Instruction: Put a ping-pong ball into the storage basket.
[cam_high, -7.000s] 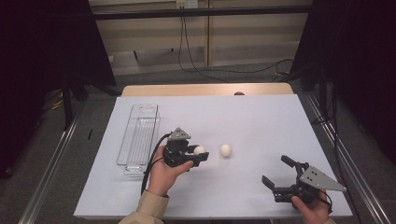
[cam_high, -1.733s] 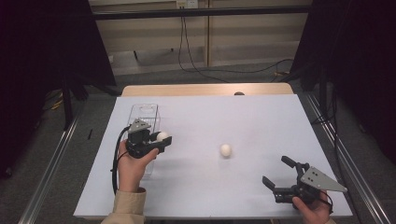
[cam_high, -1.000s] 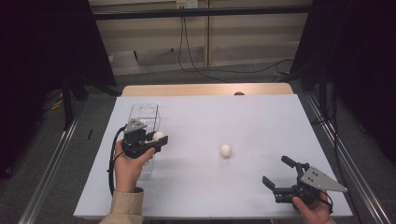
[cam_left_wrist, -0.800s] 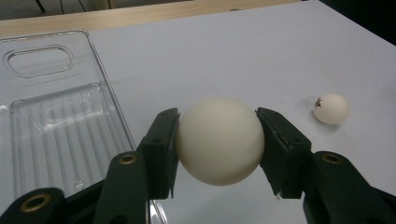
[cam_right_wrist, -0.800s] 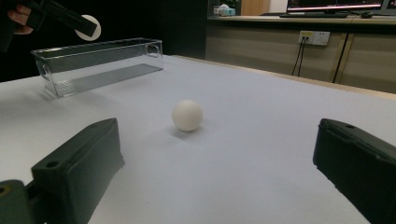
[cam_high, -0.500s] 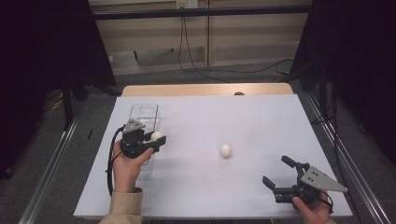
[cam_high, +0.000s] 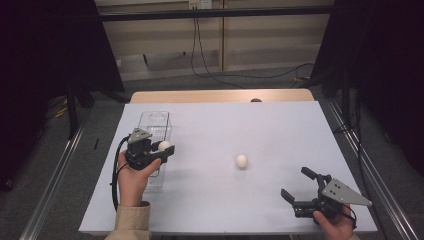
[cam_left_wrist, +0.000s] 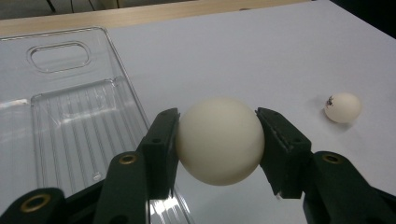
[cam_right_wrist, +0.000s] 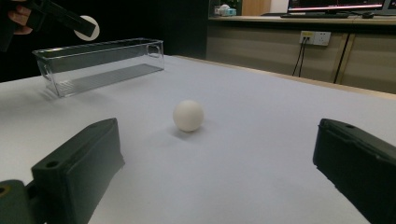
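While pinched between left gripper (cam_left_wrist: 219, 154) jaws (both touching), white ball (cam_left_wrist: 219, 140) hangs

A clear tray (cam_high: 151, 131) sits left on the table (cam_high: 280, 125), a loose ball (cam_high: 241, 160) to its right

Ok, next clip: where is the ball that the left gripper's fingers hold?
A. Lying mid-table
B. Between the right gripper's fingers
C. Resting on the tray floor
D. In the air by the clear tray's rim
D: the left gripper clamps the white ball in the air by the clear tray's right rim, not yet inside.
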